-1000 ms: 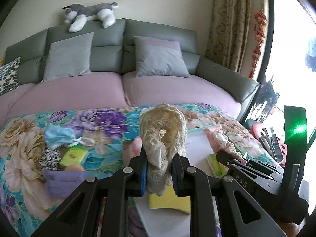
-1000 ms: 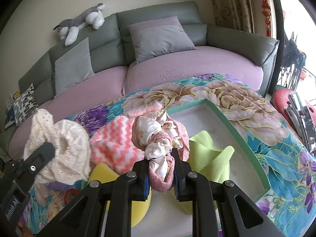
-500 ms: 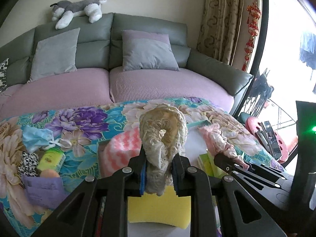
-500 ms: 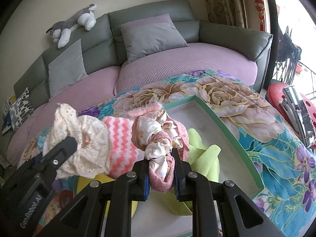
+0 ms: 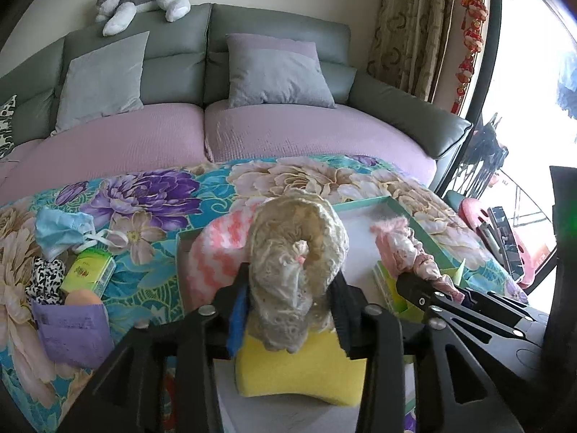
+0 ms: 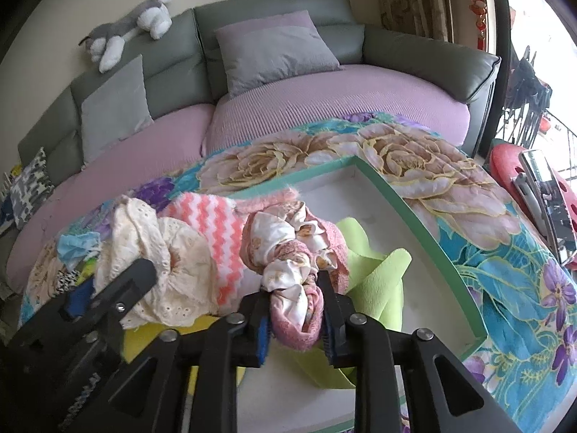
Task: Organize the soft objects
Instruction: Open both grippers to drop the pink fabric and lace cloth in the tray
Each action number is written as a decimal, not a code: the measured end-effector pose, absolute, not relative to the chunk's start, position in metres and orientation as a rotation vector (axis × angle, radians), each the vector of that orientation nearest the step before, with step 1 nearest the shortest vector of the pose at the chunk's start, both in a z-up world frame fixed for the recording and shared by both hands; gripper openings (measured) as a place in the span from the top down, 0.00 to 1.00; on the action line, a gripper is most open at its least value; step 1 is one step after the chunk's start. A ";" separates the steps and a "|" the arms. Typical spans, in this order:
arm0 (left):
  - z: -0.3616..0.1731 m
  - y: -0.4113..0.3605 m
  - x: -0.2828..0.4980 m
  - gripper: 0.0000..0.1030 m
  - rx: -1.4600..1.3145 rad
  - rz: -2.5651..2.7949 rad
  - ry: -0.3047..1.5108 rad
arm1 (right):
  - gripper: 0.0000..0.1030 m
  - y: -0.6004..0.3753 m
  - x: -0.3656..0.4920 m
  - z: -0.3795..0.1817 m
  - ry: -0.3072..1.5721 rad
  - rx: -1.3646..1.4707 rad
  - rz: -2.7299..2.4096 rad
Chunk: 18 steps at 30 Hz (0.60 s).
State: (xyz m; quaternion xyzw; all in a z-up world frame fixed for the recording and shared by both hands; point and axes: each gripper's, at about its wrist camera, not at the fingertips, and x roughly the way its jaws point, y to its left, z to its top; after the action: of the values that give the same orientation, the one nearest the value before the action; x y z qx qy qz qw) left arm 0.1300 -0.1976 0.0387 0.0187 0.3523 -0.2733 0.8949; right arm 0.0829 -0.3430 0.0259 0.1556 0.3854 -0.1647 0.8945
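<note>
The left gripper [image 5: 288,310] squeezes a cream lace scrunchie [image 5: 295,252] above a yellow sponge [image 5: 299,368], and the right gripper [image 6: 295,310] squeezes a pink flowery scrunchie [image 6: 292,252] over the green-edged box [image 6: 425,216] on the flowered cloth [image 6: 505,245].

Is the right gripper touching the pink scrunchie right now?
Touching. The right wrist view shows the right gripper shut on the pink scrunchie, both fingers pressed against the fabric with no gap.
</note>
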 end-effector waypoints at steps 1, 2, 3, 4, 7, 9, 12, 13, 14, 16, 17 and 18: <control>0.039 -0.197 0.130 0.58 0.041 -0.564 0.730 | 0.74 -0.342 0.083 0.025 0.803 0.320 -0.343; 0.039 -0.196 0.130 0.57 0.044 -0.561 0.731 | 0.73 -0.342 0.083 0.025 0.807 0.318 -0.343; 0.040 -0.196 0.129 0.56 0.047 -0.558 0.734 | 0.67 -0.342 0.084 0.024 0.812 0.315 -0.342; 0.040 -0.196 0.129 0.54 0.050 -0.553 0.736 | 0.57 -0.342 0.084 0.023 0.819 0.311 -0.344; 0.040 -0.193 0.129 0.51 0.056 -0.532 0.746 | 0.44 -0.341 0.084 0.022 0.825 0.298 -0.353; 0.040 -0.190 0.129 0.51 0.056 -0.519 0.751 | 0.43 -0.340 0.084 0.022 0.826 0.294 -0.353; 0.042 -0.184 0.130 0.51 0.053 -0.492 0.760 | 0.41 -0.340 0.086 0.020 0.839 0.289 -0.355; 0.043 -0.181 0.130 0.50 0.054 -0.477 0.765 | 0.41 -0.340 0.086 0.019 0.844 0.286 -0.356; 0.043 -0.179 0.131 0.50 0.053 -0.469 0.767 | 0.40 -0.340 0.087 0.019 0.847 0.284 -0.357; 0.045 -0.174 0.131 0.48 0.048 -0.450 0.767 | 0.35 -0.339 0.087 0.019 0.849 0.280 -0.360; 0.046 -0.171 0.131 0.46 0.044 -0.443 0.766 | 0.34 -0.339 0.087 0.019 0.848 0.279 -0.361; 0.047 -0.169 0.131 0.45 0.041 -0.436 0.766 | 0.32 -0.339 0.087 0.019 0.848 0.277 -0.362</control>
State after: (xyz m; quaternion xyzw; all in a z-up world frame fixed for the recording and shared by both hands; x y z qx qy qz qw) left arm 0.1310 -0.1693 0.0469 0.0197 0.3705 -0.2108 0.9044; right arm 0.0869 -0.3386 0.0192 0.1332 0.4078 -0.1739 0.8864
